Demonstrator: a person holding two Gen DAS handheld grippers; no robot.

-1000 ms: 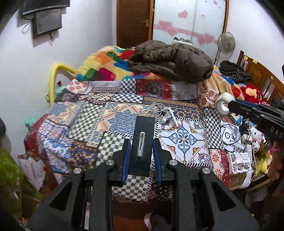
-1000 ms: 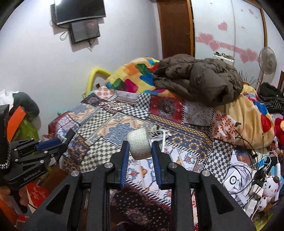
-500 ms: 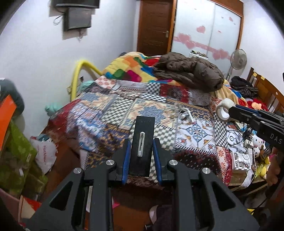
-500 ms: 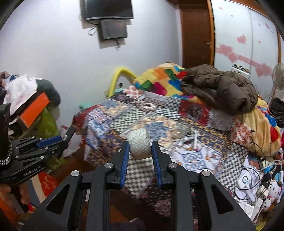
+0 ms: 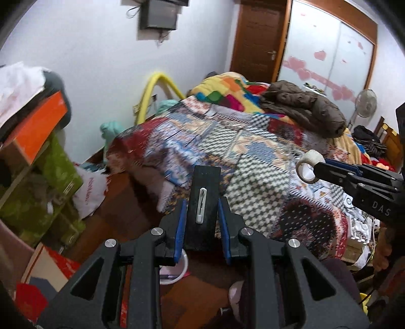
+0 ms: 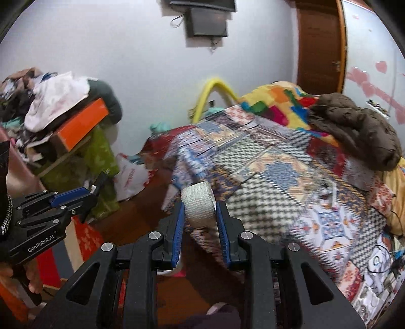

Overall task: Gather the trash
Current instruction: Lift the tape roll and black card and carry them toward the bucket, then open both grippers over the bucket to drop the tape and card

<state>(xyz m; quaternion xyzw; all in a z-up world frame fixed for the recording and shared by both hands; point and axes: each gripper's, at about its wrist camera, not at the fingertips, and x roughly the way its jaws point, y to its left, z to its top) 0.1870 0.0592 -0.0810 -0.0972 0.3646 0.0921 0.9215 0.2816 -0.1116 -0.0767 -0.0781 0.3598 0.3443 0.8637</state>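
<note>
Left hand-held gripper [image 5: 201, 215] clamps a flat black card [image 5: 204, 194], right hand-held gripper [image 6: 198, 216] pinches a tape roll [image 6: 198, 206], both over the floor off the bed [image 5: 253, 162] edge; the shallow hold on the round roll risks it slipping out.

A bed [image 5: 253, 162] fills the middle of the room, covered by a busy patchwork blanket [image 6: 291, 182] of checks and tiles. At its far end lies a bright colour-block quilt [image 5: 227, 93], with a brown puffy jacket [image 5: 303, 108] heaped on it to the right. A yellow curved tube [image 5: 152, 93] stands against the white wall beyond the bed. High on that wall hangs a dark screen [image 6: 206, 22]. A wooden door [image 5: 258, 43] stands far right, beside a wardrobe with pink hearts [image 5: 329, 63] and a standing fan [image 5: 365, 103]. On the left, an orange box [image 6: 81, 124] sits on green boxes [image 5: 50, 177] under piled clothes [image 6: 55, 98]. A white plastic bag [image 6: 131, 177] rests on the brown floor [image 5: 114, 217].
</note>
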